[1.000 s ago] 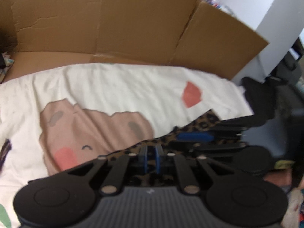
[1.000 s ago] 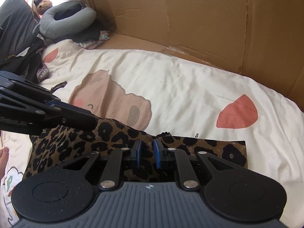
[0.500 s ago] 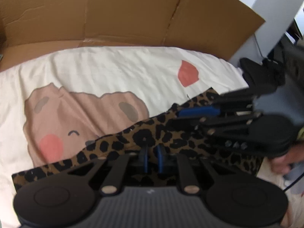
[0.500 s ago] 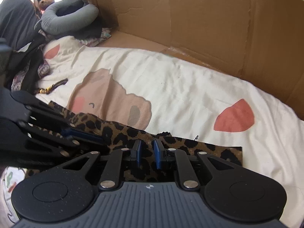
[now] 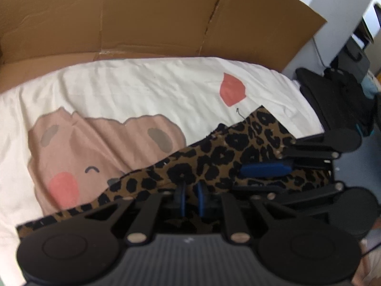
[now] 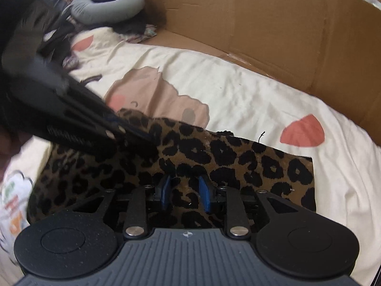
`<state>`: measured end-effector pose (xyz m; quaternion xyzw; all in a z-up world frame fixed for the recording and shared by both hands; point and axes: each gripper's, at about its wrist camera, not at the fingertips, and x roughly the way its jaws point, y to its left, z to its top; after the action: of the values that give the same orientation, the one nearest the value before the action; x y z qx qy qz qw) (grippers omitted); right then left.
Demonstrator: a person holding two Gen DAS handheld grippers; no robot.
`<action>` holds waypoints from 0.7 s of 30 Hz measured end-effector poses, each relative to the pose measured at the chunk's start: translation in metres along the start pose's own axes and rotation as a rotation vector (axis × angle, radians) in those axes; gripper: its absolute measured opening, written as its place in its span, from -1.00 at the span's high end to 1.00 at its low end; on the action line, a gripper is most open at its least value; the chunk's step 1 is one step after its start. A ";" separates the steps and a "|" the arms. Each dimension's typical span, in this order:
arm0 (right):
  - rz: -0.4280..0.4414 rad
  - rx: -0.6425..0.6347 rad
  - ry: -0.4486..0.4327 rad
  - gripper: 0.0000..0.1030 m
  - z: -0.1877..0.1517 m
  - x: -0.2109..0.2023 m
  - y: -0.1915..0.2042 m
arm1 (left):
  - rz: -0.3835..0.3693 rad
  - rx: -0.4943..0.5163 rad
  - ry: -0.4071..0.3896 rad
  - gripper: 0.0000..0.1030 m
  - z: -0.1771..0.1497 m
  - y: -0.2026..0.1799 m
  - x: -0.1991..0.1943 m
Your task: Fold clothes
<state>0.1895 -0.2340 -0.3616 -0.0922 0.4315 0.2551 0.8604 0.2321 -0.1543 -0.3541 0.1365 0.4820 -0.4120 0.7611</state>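
Note:
A leopard-print garment (image 6: 226, 157) lies flat on a cream bedsheet (image 6: 238, 90) printed with a pink cartoon face. My left gripper (image 5: 190, 197) is shut on the garment's near edge, its blue pads close together with cloth between them. My right gripper (image 6: 185, 194) sits low over the garment's right part. Its jaws are opening, and the cloth lies under and between the pads without being pressed. From the left wrist view, the right gripper's blue pad (image 5: 264, 169) rests on the garment (image 5: 214, 157). The left gripper's dark linkage (image 6: 95, 124) crosses the garment's left part.
A brown cardboard wall (image 5: 154, 16) stands along the far side of the sheet (image 5: 142, 90). A grey neck pillow (image 6: 107, 7) and dark clothes lie at the far left. Dark bags (image 5: 333, 100) and a white cabinet stand beyond the bed's right edge.
My right gripper's pads have spread apart over the leopard cloth. The left gripper has come in closer to the right one, and more of the garment now lies spread on the sheet.

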 end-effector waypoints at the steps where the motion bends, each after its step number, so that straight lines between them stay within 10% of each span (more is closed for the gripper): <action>1: -0.001 -0.013 -0.004 0.37 -0.002 0.001 0.000 | 0.029 0.022 -0.003 0.75 0.000 -0.003 -0.005; 21: 0.019 0.071 -0.045 0.48 -0.006 -0.031 -0.002 | 0.021 0.047 -0.019 0.70 -0.014 -0.014 -0.028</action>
<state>0.1707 -0.2493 -0.3412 -0.0520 0.4218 0.2499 0.8700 0.2076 -0.1404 -0.3345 0.1554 0.4635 -0.4167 0.7664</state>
